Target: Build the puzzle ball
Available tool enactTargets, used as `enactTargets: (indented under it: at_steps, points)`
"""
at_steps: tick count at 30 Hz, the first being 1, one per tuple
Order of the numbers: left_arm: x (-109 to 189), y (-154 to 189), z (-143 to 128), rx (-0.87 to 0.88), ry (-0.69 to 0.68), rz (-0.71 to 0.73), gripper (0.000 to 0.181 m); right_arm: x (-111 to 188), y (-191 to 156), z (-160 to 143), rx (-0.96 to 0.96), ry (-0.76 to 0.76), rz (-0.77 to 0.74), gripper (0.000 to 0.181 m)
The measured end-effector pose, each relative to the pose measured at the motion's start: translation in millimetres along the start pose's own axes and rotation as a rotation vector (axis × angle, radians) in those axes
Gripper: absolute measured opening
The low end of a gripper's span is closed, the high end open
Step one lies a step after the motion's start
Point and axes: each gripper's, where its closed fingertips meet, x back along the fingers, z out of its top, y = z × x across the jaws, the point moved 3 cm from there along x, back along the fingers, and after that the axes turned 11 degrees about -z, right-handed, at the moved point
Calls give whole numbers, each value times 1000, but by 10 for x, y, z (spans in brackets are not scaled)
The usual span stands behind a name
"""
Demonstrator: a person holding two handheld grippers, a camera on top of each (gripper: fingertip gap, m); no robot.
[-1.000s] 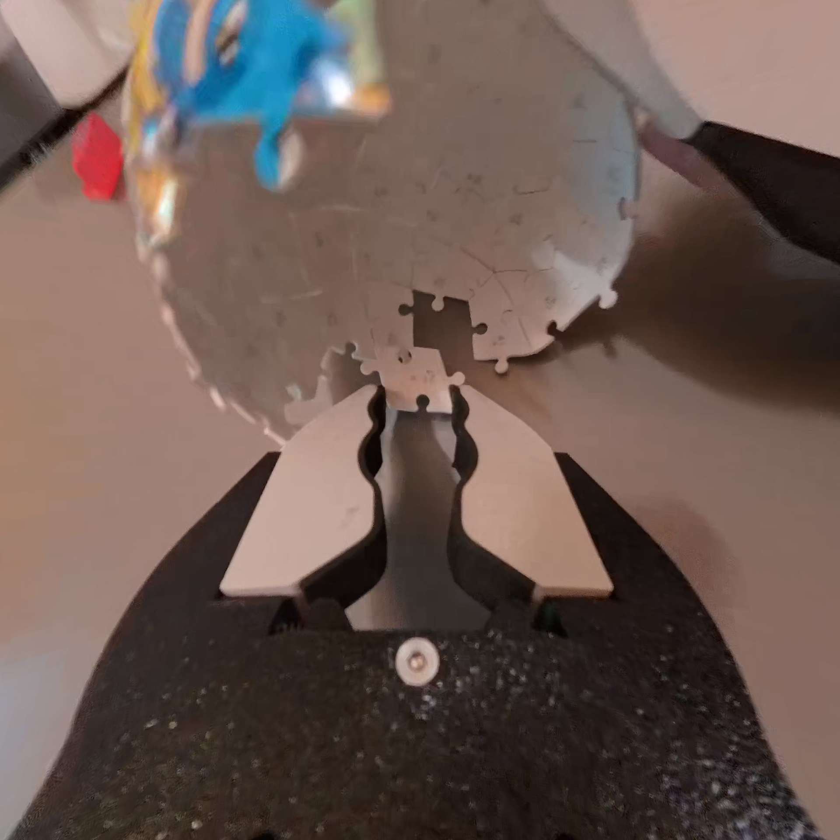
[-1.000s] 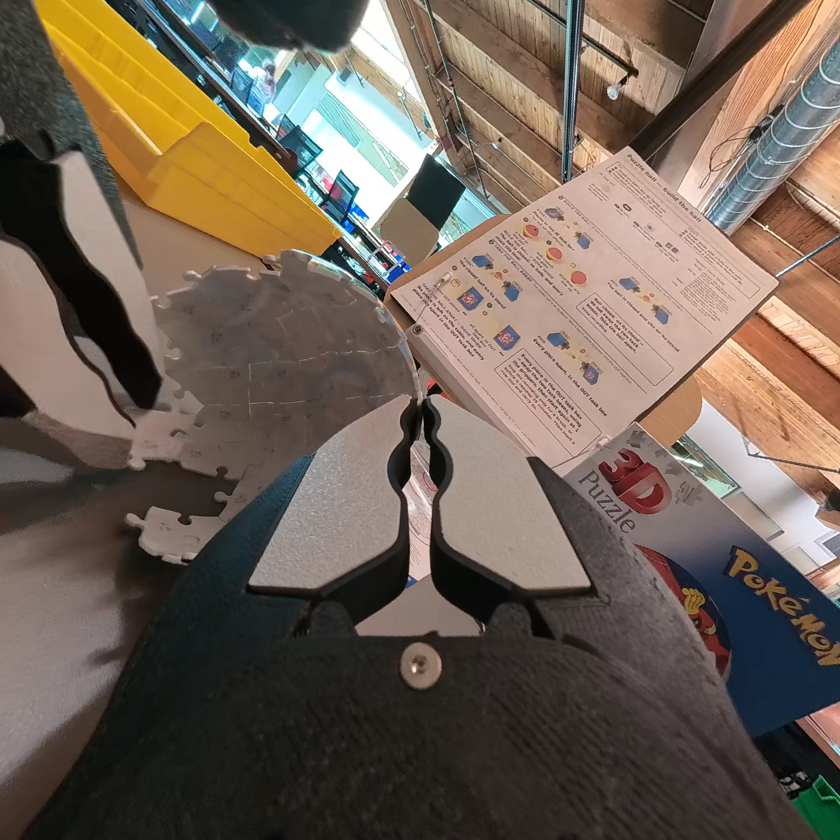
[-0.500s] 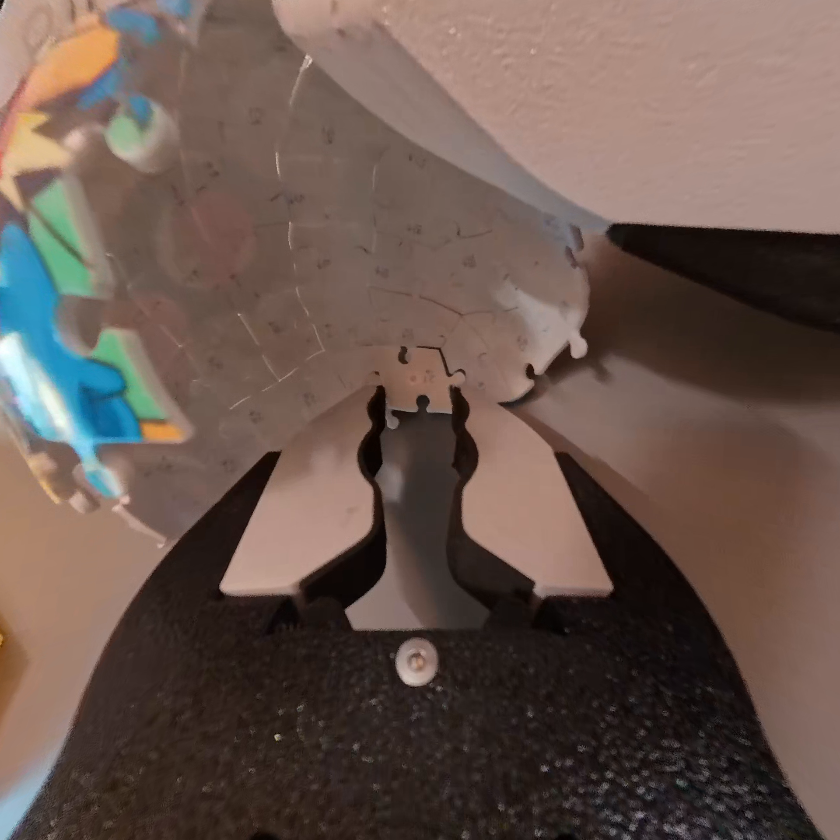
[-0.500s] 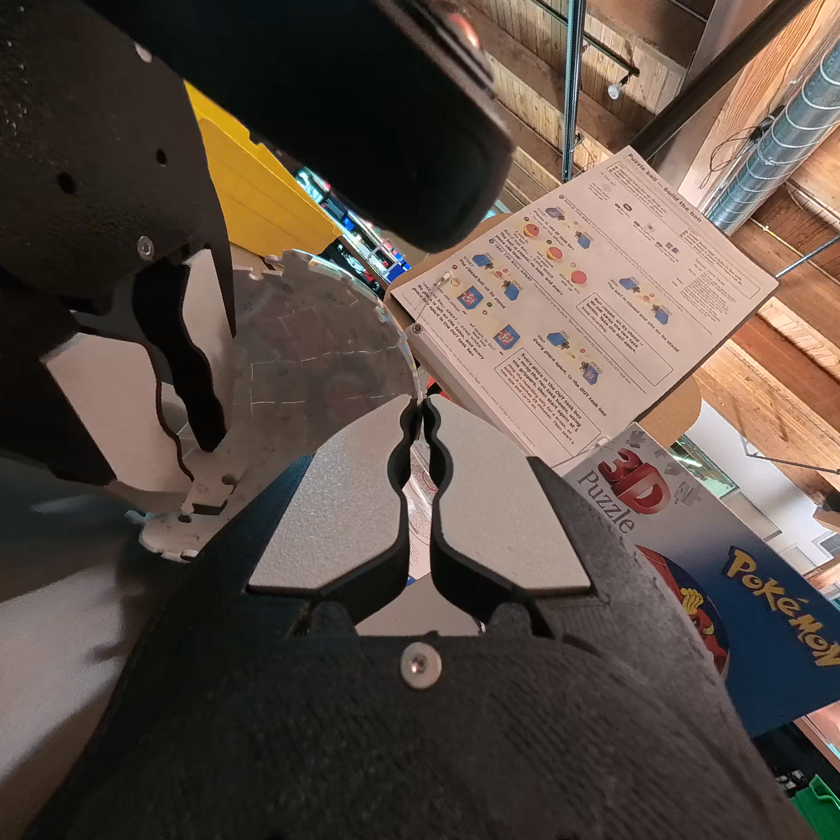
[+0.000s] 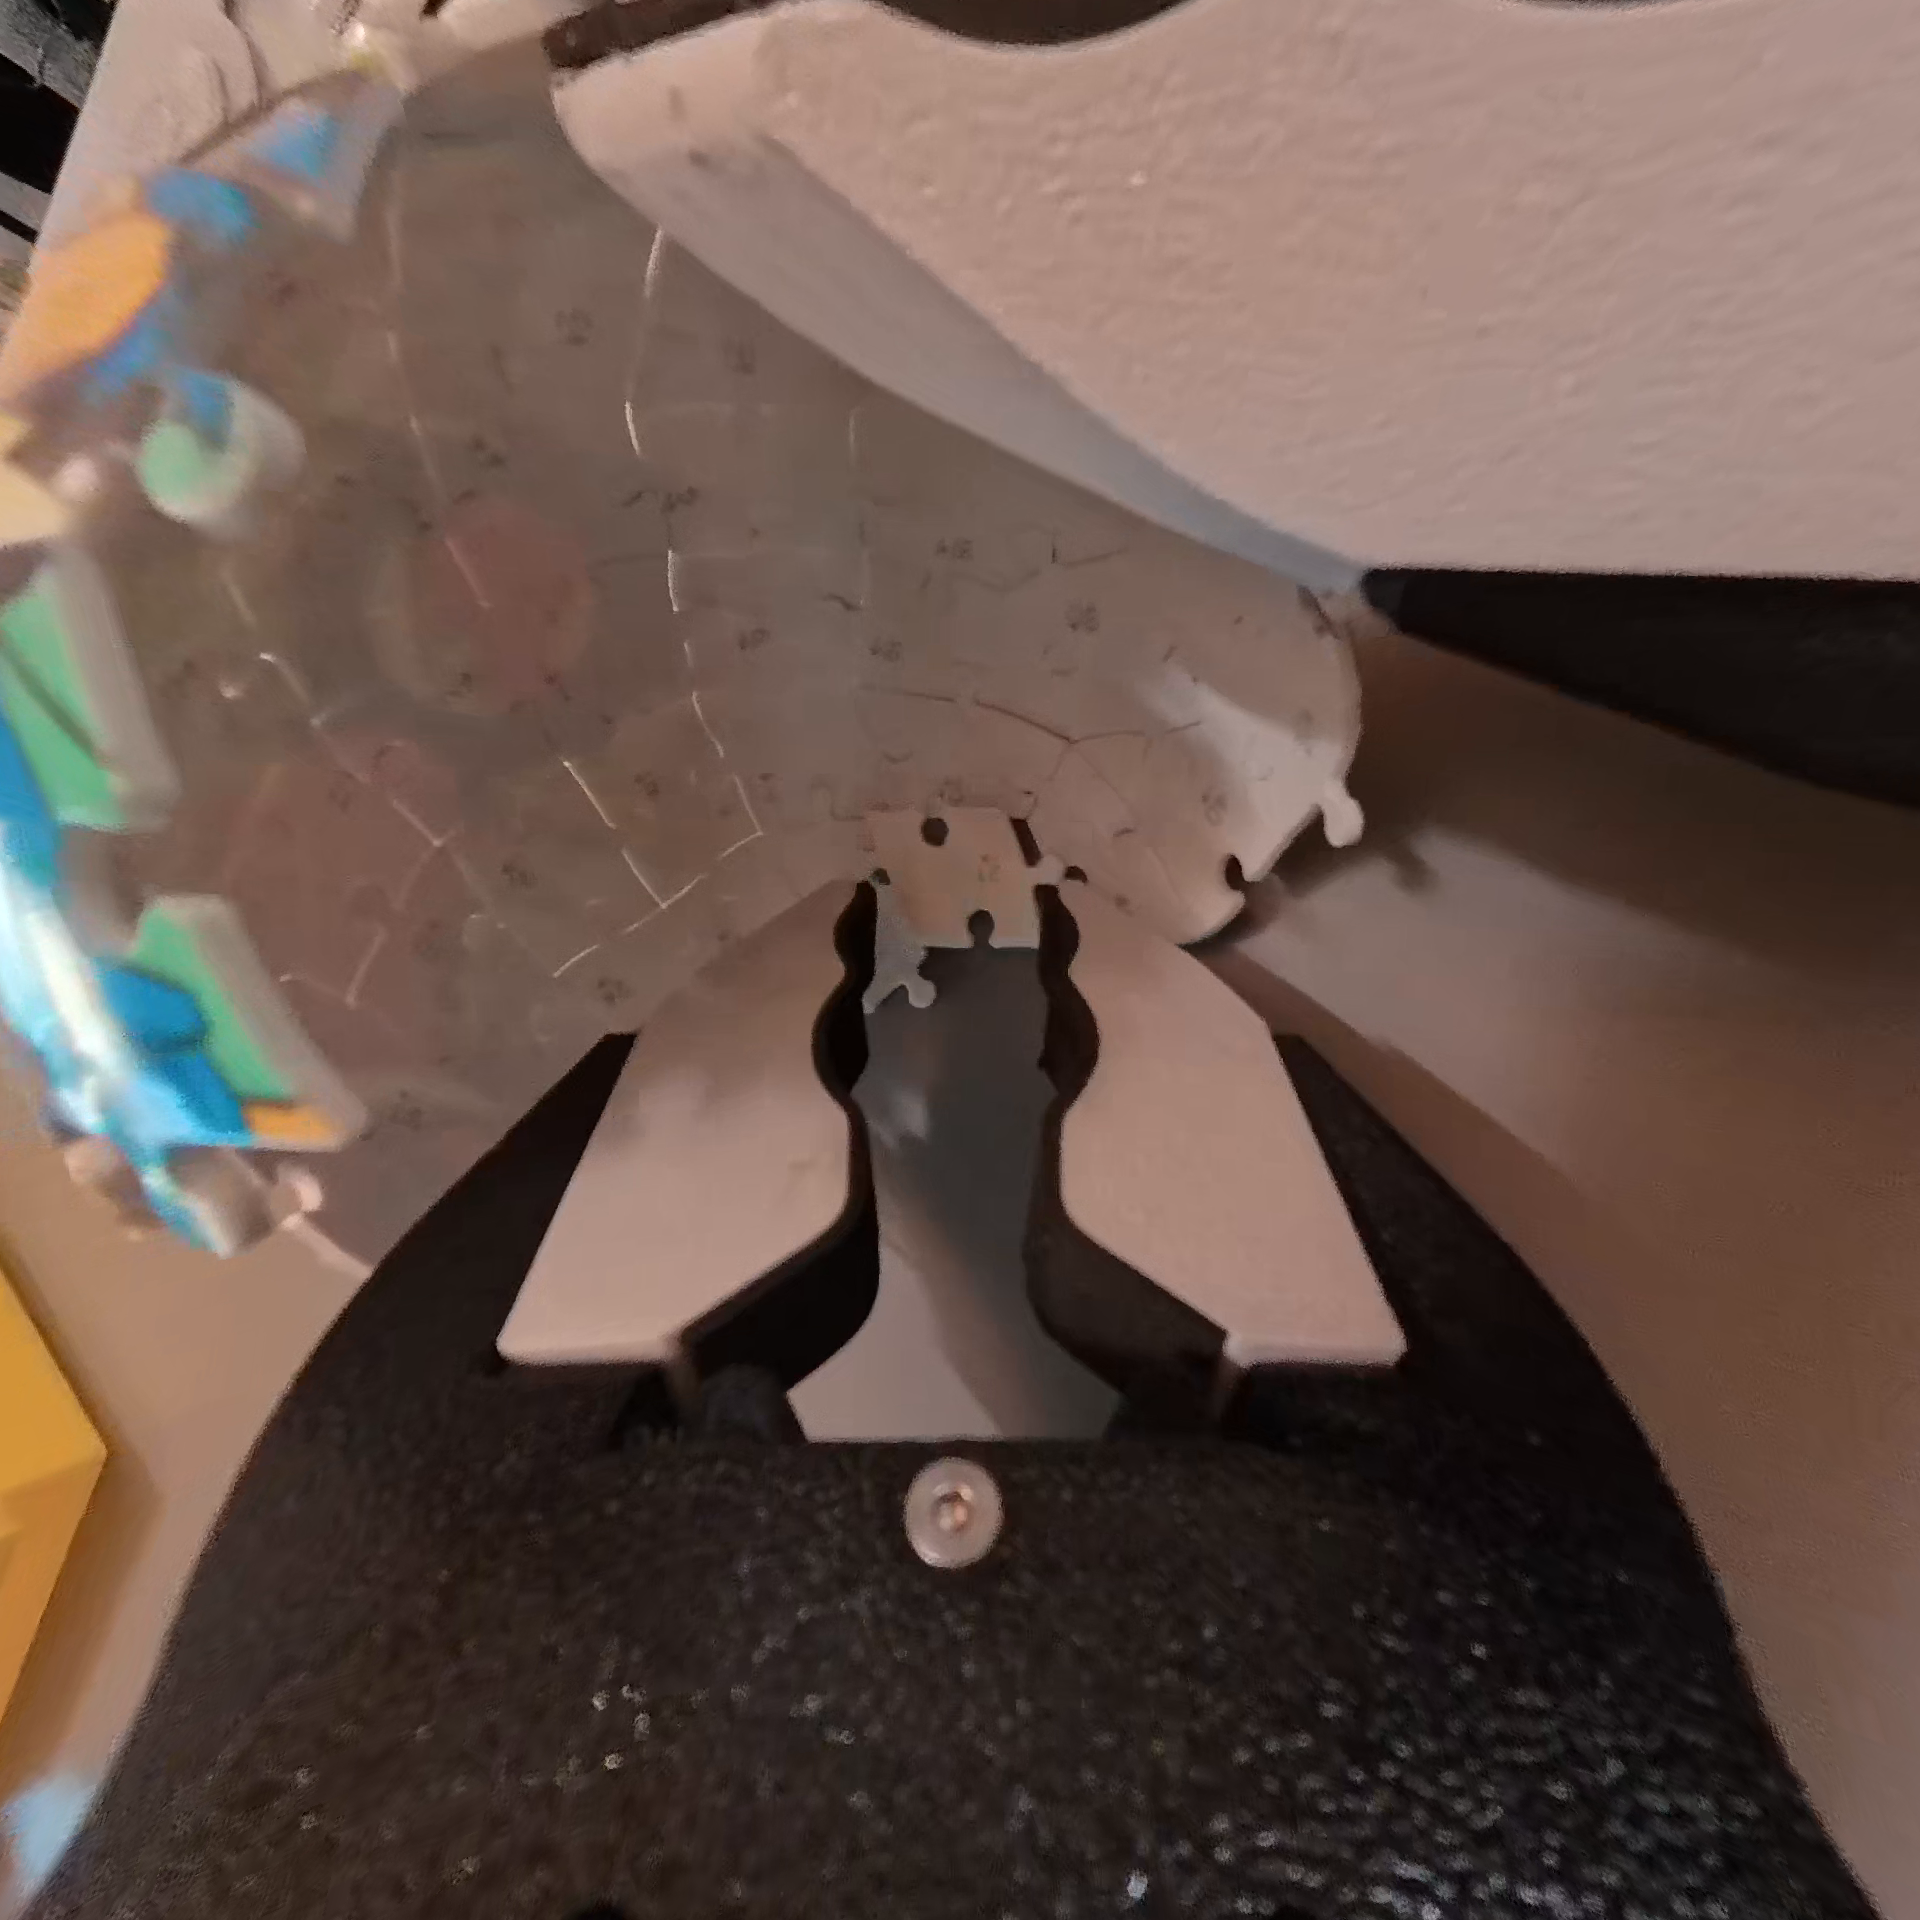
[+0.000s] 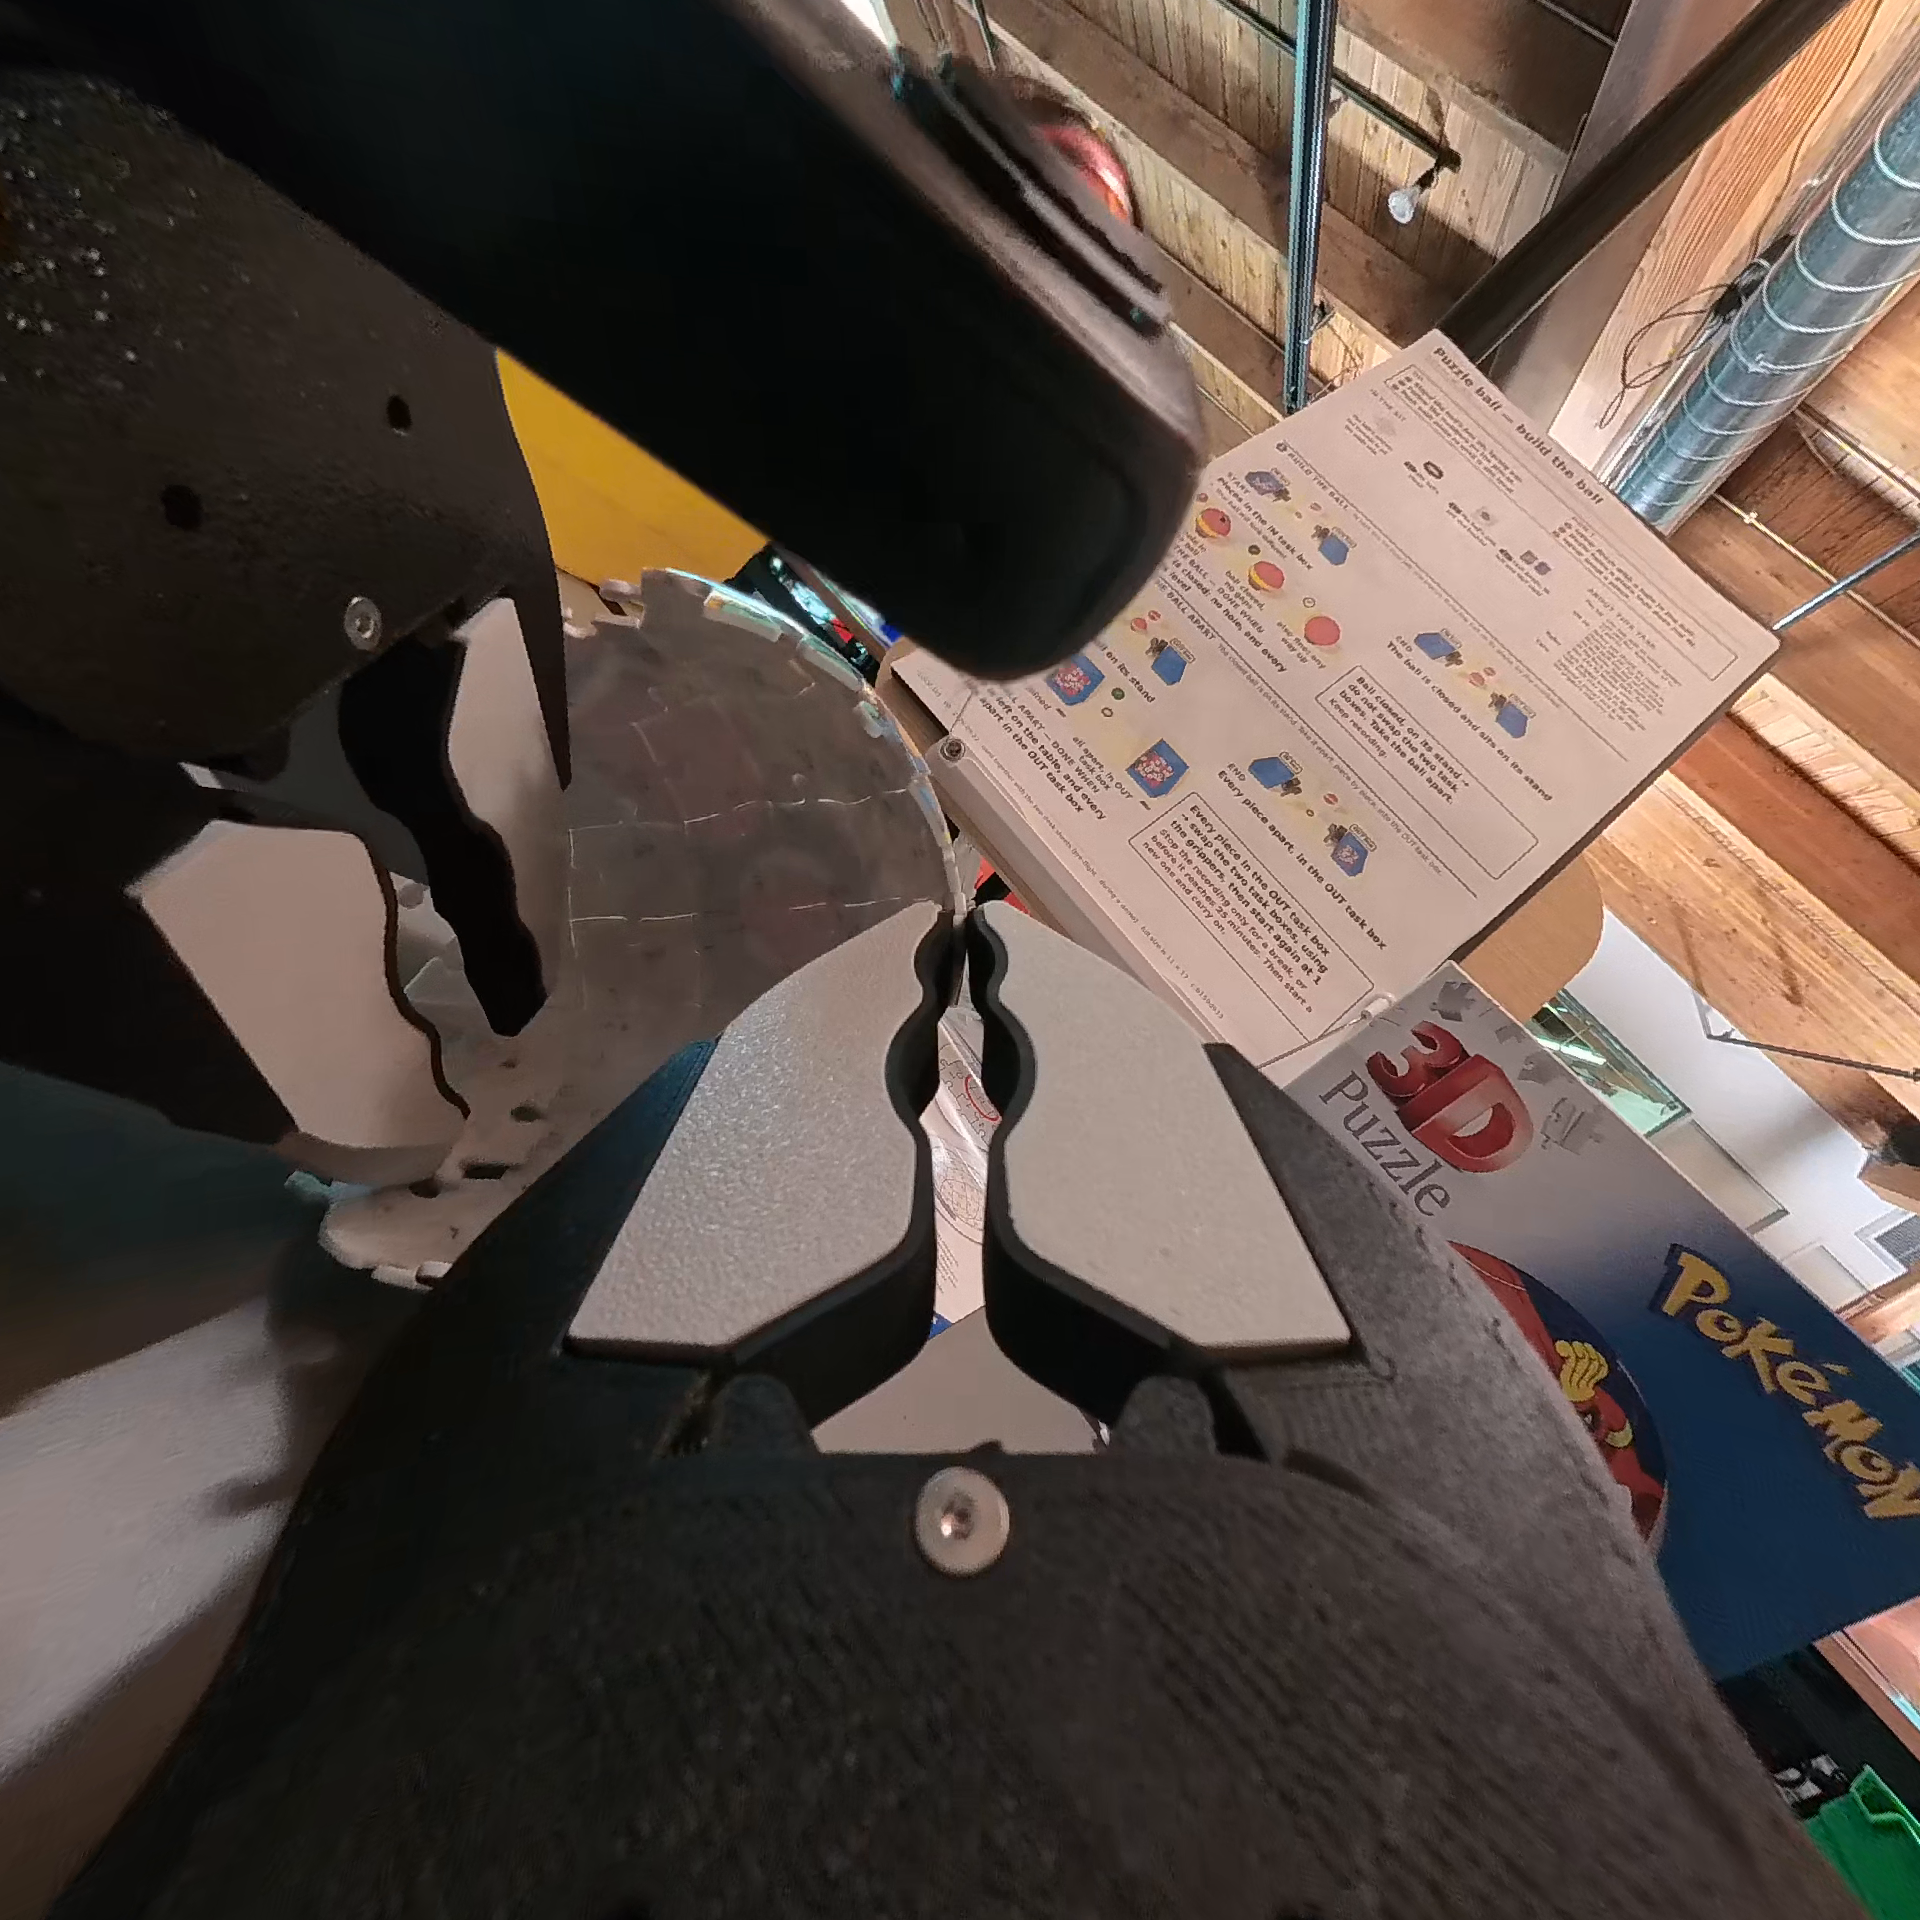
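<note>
The half-built puzzle ball is a curved shell (image 5: 727, 623) with a grey numbered inside and a colourful printed outside at its left edge. My left gripper (image 5: 961, 914) is shut on a small grey puzzle piece (image 5: 971, 878) and presses it into the notch at the shell's lower rim. My right gripper (image 6: 958, 920) is shut on the shell's rim (image 6: 748, 831) and holds it up. One of its white fingers (image 5: 1351, 260) fills the top of the left wrist view. The left gripper (image 6: 483, 1075) also shows at the shell's lower edge in the right wrist view.
A printed instruction sheet (image 6: 1351, 675) on a board and a blue puzzle box (image 6: 1558, 1299) stand behind the shell. A yellow bin (image 6: 603, 499) is at the back, and its corner shows in the left wrist view (image 5: 31, 1455). The tan table (image 5: 1558, 1039) lies below. Tip to tip, the grippers are about 11 cm apart.
My left gripper has carried the piece forward from below the open notch into it. The dark gap in the rim has closed. The right gripper has held still on the rim.
</note>
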Motion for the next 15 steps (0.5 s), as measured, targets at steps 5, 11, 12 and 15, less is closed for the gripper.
enactTargets:
  at_steps: [5,11,12,15]
  points:
    - [26,3,12,18,9,-26,31,1,0,0,0,0,0,2]
    - [51,-40,87,10,14,60,22,2,0,-4,-2,-2,-1,2]
    - [30,-50,87,13,5,79,21,2,0,-6,-3,-3,-1,2]
    - [-16,-77,93,52,3,114,10,5,3,-11,-3,-5,-2,2]
